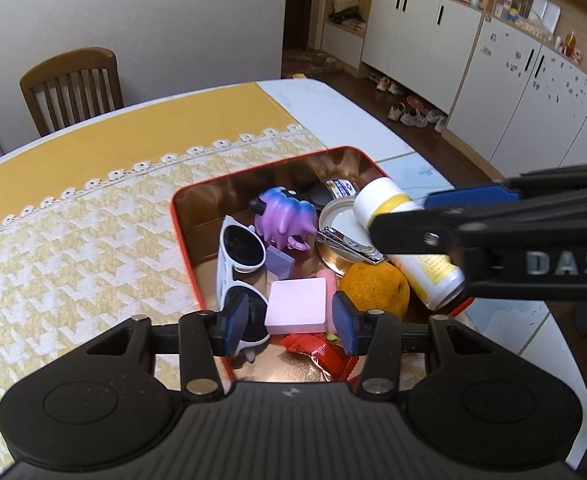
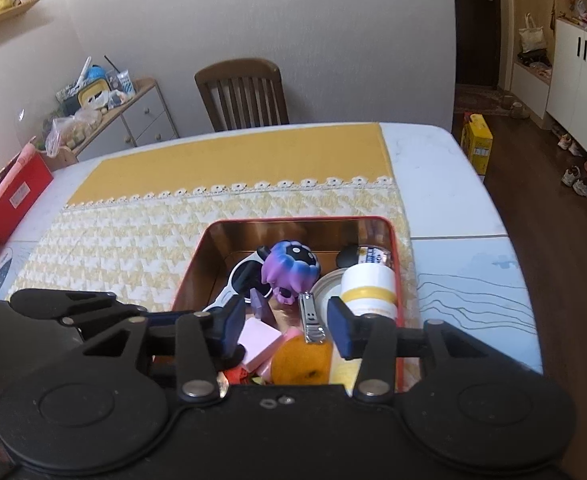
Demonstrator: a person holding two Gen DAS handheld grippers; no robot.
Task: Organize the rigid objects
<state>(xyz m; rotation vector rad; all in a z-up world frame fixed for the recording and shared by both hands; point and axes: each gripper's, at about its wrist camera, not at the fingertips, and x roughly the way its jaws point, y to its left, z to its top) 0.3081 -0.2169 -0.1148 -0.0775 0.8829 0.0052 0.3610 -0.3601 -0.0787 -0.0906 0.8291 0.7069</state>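
A red-rimmed tin box (image 1: 181, 240) (image 2: 191, 264) with a gold inside sits on the table. In it lie a purple toy (image 1: 283, 218) (image 2: 289, 276), white sunglasses (image 1: 239, 256), a pink block (image 1: 297, 306) (image 2: 259, 340), a nail clipper (image 1: 351, 244) (image 2: 311, 320), an orange (image 1: 375, 290) (image 2: 301, 362), a white and yellow bottle (image 1: 409, 240) (image 2: 367, 286) and a round tin lid (image 1: 339, 220). My left gripper (image 1: 293, 322) is open just above the box's near end, the pink block between its pads. My right gripper (image 2: 285, 330) is open above the clipper and orange.
The box stands on a yellow and white patterned cloth (image 1: 73, 248) (image 2: 133, 236) over a white table. A wooden chair (image 1: 71, 88) (image 2: 245, 94) stands at the far side. A red box (image 2: 17, 196) lies at the table's left edge. A red snack wrapper (image 1: 321, 354) lies in the box's near corner.
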